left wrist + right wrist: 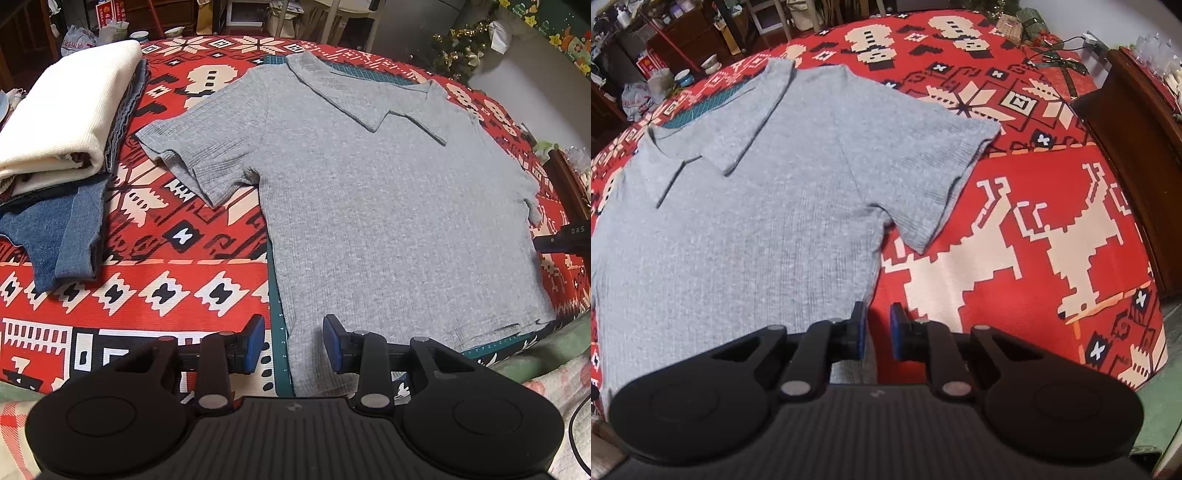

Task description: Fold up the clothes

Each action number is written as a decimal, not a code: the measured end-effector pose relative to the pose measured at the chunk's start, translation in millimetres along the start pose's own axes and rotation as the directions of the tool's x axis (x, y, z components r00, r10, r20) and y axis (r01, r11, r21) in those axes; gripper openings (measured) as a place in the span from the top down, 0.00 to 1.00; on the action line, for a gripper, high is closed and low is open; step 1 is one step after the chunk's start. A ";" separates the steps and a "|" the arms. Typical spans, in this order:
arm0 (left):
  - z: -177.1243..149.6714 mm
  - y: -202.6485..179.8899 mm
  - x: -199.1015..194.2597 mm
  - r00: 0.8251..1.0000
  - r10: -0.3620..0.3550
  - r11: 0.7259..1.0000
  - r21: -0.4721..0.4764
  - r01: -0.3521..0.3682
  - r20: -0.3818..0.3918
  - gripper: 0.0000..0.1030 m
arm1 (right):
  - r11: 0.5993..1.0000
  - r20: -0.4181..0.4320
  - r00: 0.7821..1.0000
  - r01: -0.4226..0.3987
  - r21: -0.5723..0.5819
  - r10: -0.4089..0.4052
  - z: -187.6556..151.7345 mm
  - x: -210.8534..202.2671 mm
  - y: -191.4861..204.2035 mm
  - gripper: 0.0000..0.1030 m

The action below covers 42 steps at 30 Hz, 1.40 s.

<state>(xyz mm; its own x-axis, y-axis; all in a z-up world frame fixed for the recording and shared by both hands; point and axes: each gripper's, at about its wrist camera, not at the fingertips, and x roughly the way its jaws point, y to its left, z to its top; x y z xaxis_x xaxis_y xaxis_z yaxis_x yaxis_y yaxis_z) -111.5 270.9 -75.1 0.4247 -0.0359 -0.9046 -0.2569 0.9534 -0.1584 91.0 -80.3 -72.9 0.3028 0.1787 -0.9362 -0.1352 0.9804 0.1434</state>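
A: Where's the grey shirt (388,206)?
B: Flat on the red patterned counter (1015,229); folded clothes (66,147) lie beside it.
A: Grippers?
B: Left gripper (293,343) apart over the hem; right gripper (877,332) narrowly apart, gripping nothing.

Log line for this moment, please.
stage: pre-fold | grey polo shirt: flat on red cloth | left claw: open at hem corner | right claw: narrow gap at hem edge

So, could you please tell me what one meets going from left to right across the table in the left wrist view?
Folded cream garment stacked on folded denim → bare red patterned tablecloth → grey polo shirt spread flat → tip of the right hand-held gripper at the picture's right edge.
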 end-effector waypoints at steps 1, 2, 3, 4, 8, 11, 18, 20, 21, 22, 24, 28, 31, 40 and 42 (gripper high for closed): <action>-0.1 0.4 0.1 1.000 -0.002 1.000 -0.001 0.002 0.000 0.67 | 1.000 -0.004 1.000 -0.003 -0.003 0.003 0.6 0.9 0.6 0.86; -0.3 1.0 0.2 1.000 -0.004 1.000 -0.003 0.004 -0.001 0.67 | 1.000 -0.004 1.000 -0.003 -0.009 0.003 0.5 0.9 1.9 0.86; -0.1 1.1 0.2 1.000 -0.005 1.000 -0.005 0.005 -0.001 0.67 | 1.000 -0.003 1.000 -0.004 -0.015 0.004 0.3 0.7 3.3 0.86; -0.2 1.5 0.0 1.000 -0.006 1.000 -0.007 0.006 0.000 0.67 | 1.000 -0.003 1.000 -0.003 -0.023 0.002 -0.2 0.7 5.2 0.86; 0.0 1.2 0.9 1.000 -0.005 1.000 -0.007 0.005 -0.005 0.67 | 0.997 -0.012 0.999 0.039 -0.070 -0.040 -2.9 5.0 13.1 0.89; 0.1 0.3 1.4 1.000 0.000 1.000 -0.002 0.000 -0.008 0.67 | 0.991 -0.007 0.995 0.099 -0.091 -0.100 -5.1 6.3 14.7 1.00; -0.3 1.0 1.0 1.000 -0.006 1.000 -0.003 0.006 -0.010 0.67 | 1.000 -0.022 1.000 -0.009 0.028 0.010 -1.8 -2.7 -9.1 1.00; -0.2 1.3 1.0 1.000 -0.009 1.000 -0.004 0.009 -0.011 0.67 | 0.996 -0.013 0.997 -0.071 0.049 0.071 -1.1 -7.3 -12.7 0.98; -0.3 1.5 1.1 1.000 -0.010 1.000 -0.005 0.010 -0.011 0.67 | 0.995 -0.008 0.996 -0.088 0.045 0.089 -0.8 -8.6 -12.1 0.97; -0.3 1.7 1.0 1.000 -0.011 1.000 -0.006 0.011 -0.010 0.67 | 0.995 -0.005 0.996 -0.090 0.034 0.091 -0.7 -9.0 -10.0 0.97; -0.3 2.1 0.7 1.000 -0.013 1.000 -0.007 0.013 -0.009 0.67 | 0.997 -0.015 0.997 -0.074 0.016 0.075 -0.1 -5.0 -5.0 0.93; -0.1 2.0 0.8 1.000 -0.014 1.000 -0.009 0.014 -0.007 0.67 | 0.999 -0.050 0.998 -0.041 -0.006 0.041 0.7 6.4 1.7 0.91; 0.3 1.5 1.9 1.000 -0.012 1.000 -0.009 0.012 -0.014 0.67 | 0.999 -0.052 0.998 -0.039 -0.010 0.039 -0.9 6.4 2.6 0.92; -0.5 1.4 1.8 1.000 -0.014 1.000 -0.008 0.014 -0.013 0.67 | 0.999 -0.062 0.998 -0.020 0.041 0.022 -1.2 4.3 -10.2 0.99; -0.5 1.1 2.3 1.000 -0.014 1.000 -0.005 0.014 -0.015 0.67 | 0.999 -0.064 0.998 -0.020 0.041 0.023 -1.2 6.1 -12.0 0.98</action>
<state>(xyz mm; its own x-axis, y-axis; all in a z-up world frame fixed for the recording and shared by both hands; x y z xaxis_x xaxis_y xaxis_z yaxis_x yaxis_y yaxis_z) -111.3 271.8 -77.5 0.4146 -0.0535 -0.9084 -0.2557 0.9512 -0.1728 93.3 -91.0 -80.7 0.2391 0.1951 -0.9512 -0.1023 0.9792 0.1751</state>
